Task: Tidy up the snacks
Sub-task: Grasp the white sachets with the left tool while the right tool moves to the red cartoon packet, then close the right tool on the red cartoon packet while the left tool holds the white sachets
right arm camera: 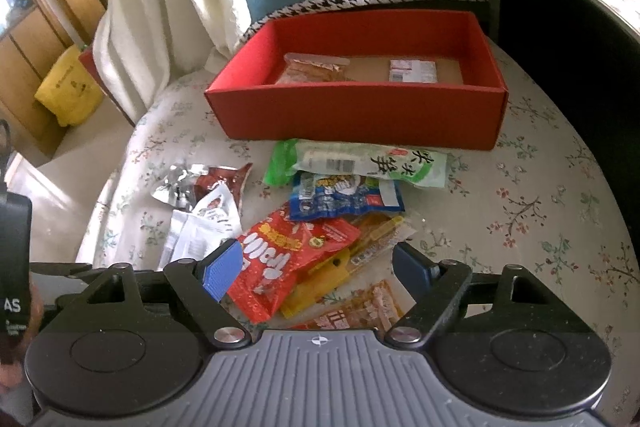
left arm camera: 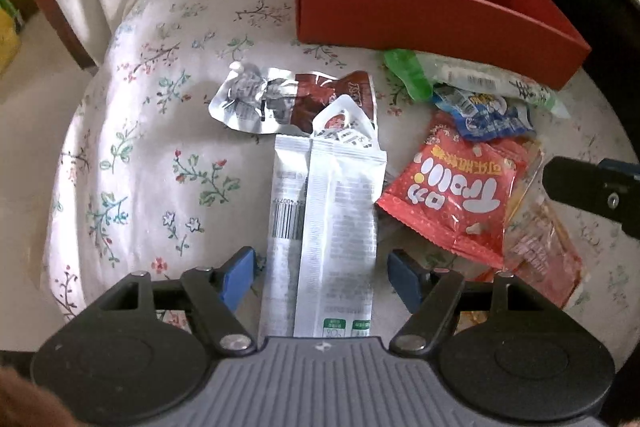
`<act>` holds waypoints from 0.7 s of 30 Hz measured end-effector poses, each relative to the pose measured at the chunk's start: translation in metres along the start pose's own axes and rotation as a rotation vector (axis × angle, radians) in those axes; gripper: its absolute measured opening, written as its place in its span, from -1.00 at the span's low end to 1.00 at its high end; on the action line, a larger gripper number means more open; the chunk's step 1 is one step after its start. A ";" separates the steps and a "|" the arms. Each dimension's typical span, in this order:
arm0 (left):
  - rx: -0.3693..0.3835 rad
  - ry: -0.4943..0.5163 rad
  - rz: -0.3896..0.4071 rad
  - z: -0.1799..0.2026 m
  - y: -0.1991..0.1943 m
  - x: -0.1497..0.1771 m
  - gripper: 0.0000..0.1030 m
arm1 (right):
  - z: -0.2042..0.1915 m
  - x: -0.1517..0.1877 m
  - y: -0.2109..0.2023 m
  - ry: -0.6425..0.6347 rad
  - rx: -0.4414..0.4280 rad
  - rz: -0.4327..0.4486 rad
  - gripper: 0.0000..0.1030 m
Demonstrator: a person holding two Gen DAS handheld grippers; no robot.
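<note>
Floral tablecloth (right arm camera: 540, 211) with a red box (right arm camera: 360, 115) at the back and loose snack packets in front.
Left gripper (left arm camera: 320, 277) hangs open astride the white packet (left arm camera: 324, 211), pads clear; right gripper (right arm camera: 318, 269) gapes over the red packet (right arm camera: 280, 263), gripping nothing.

Red box (right arm camera: 360, 115) holding 2 packets, snack pile (right arm camera: 320, 211) in front, right gripper (right arm camera: 318, 267) open above it
</note>
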State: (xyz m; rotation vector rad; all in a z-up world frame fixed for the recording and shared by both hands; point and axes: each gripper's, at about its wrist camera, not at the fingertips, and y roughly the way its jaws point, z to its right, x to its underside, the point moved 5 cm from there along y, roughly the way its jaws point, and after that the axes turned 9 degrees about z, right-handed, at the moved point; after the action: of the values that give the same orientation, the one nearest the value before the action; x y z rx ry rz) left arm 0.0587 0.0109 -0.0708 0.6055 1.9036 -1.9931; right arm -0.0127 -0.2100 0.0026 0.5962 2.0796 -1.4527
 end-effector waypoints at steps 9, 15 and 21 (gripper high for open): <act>0.043 -0.033 -0.006 -0.005 -0.009 0.000 -0.20 | 0.017 0.030 -0.001 0.086 0.081 -0.084 0.69; 0.100 -0.046 -0.001 -0.005 -0.016 -0.002 -0.20 | 0.015 0.063 0.002 0.149 0.128 -0.153 0.71; 0.143 -0.056 0.001 -0.006 -0.024 -0.002 -0.20 | -0.004 0.062 0.013 0.095 0.208 -0.088 0.82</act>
State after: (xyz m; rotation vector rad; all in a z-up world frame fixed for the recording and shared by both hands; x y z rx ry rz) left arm 0.0494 0.0183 -0.0495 0.5800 1.7393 -2.1365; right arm -0.0528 -0.1987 -0.0457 0.6735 2.0640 -1.7371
